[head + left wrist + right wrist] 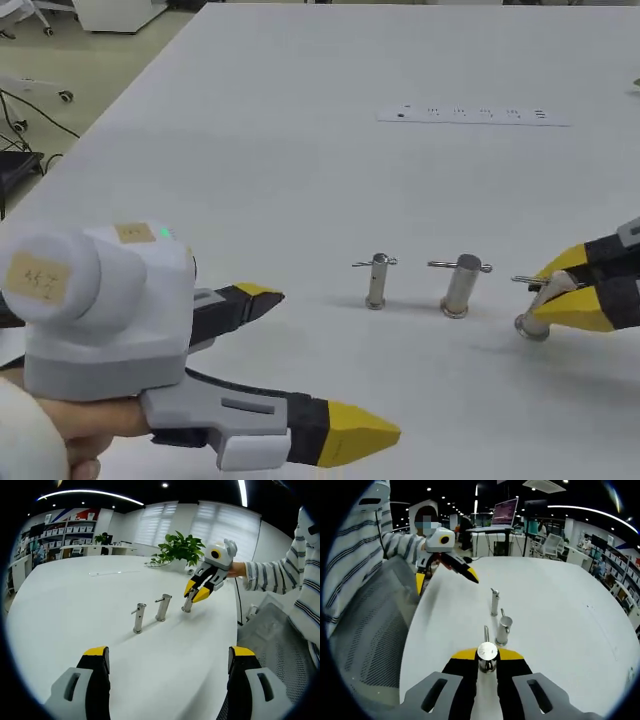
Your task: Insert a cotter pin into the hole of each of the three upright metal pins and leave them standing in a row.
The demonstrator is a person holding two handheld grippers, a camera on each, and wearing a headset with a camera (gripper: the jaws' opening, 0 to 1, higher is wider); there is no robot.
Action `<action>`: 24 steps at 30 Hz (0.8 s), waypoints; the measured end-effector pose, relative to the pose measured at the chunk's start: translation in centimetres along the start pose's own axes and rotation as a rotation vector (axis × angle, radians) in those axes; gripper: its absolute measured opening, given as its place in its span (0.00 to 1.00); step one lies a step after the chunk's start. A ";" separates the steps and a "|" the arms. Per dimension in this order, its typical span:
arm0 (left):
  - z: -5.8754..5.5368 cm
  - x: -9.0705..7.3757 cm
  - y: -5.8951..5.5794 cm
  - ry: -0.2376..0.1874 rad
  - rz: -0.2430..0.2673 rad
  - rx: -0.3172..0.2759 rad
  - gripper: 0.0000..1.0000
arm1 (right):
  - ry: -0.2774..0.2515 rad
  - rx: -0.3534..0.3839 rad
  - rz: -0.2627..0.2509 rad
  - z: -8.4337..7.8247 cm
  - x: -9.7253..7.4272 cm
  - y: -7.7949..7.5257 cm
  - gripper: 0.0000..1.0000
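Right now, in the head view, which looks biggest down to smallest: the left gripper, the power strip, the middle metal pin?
1. left gripper, nearest the camera, so inflated.
2. power strip, long but thin.
3. middle metal pin.

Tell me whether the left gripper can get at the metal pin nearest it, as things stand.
Probably yes. The left gripper is open, with bare table between it and the nearest pin. The right gripper is shut on the far pin, out of the way.
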State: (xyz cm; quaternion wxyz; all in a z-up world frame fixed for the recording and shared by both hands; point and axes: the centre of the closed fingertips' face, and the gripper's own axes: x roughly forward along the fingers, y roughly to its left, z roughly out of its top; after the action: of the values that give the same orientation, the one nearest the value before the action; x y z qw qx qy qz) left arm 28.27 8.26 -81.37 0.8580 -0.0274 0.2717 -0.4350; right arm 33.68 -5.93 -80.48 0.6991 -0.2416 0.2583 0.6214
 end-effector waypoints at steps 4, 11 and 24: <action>0.1 -0.2 0.2 -0.002 0.015 0.003 0.98 | -0.010 0.012 -0.002 -0.6 -0.3 -1.1 0.13; 0.2 -0.6 0.6 -0.001 0.048 0.006 0.97 | -0.007 0.026 -0.001 -1.5 -0.1 -2.1 0.13; -1.4 -0.7 0.0 0.073 0.054 0.011 0.98 | -0.014 0.005 0.030 -2.0 0.3 -2.5 0.14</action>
State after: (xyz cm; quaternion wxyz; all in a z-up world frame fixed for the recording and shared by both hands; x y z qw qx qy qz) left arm 27.21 9.04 -82.28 0.8592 0.0005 0.3011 -0.4137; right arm 36.10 -7.33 -82.17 0.6922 -0.2315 0.2585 0.6328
